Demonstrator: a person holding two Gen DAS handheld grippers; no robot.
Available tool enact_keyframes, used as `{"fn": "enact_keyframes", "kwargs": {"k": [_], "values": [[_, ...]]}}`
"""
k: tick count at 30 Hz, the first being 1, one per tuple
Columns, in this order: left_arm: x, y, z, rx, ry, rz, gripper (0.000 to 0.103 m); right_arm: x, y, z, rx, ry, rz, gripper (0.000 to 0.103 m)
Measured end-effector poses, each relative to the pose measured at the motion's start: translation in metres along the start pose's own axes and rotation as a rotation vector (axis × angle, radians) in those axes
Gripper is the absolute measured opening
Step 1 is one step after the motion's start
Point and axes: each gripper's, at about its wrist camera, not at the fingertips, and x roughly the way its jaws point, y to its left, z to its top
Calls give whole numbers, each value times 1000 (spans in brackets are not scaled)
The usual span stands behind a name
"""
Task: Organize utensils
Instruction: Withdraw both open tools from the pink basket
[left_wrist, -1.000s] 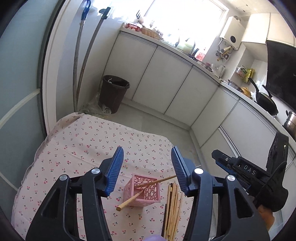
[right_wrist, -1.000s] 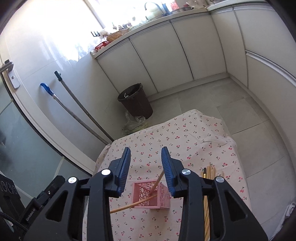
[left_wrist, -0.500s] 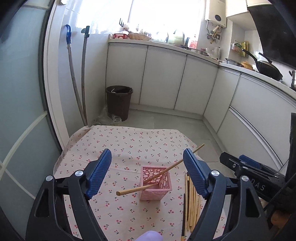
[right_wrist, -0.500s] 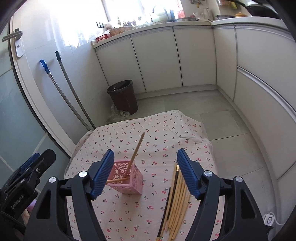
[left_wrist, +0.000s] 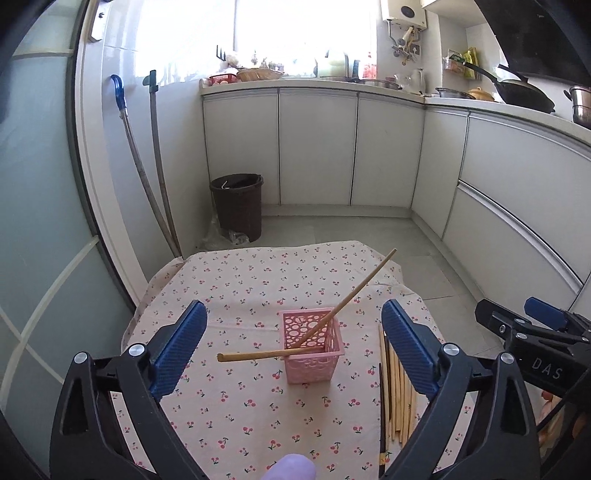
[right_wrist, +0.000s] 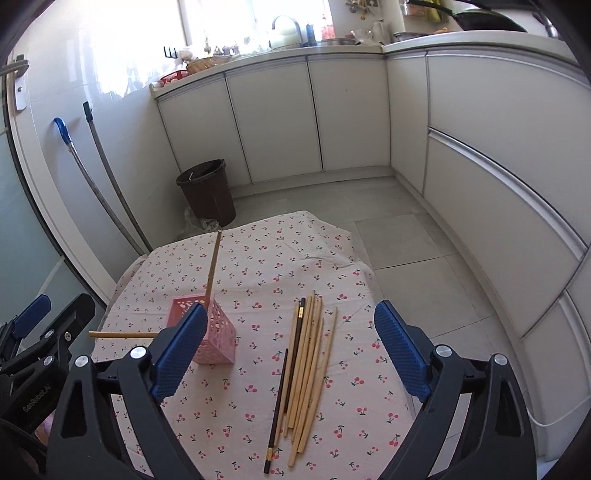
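Both claws gape empty: the left claw (left_wrist: 291, 349) frames the pink basket (left_wrist: 312, 345), the right claw (right_wrist: 291, 350) hovers over loose chopsticks (right_wrist: 306, 369), lining up a pick.

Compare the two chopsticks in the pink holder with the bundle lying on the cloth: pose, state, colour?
The two chopsticks in the pink holder: one leans steeply up out of the top, the other sticks out nearly level through its side. The bundle on the cloth lies flat, roughly parallel, beside the holder and not yet sorted. The pair is all light wood; the bundle includes two dark chopsticks. Most look like the same plain wooden type.
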Motion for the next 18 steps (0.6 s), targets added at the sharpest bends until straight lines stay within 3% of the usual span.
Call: {"fn": "enact_keyframes", "kwargs": {"k": [9,12,15,18], "values": [[12,-33,-16,101,94,-58,96,-9,-55,-13,178,40,-30,96],[27,-51,-26,122,189,-148,96,-5,-80,-16,278,71,-31,96],[52,-70,-37,134,339,-248,96,0,-99,-16,374,106,5,96],[76,-86,-50,147,460,-264,96,7,-108,-17,423,133,36,96]]}}
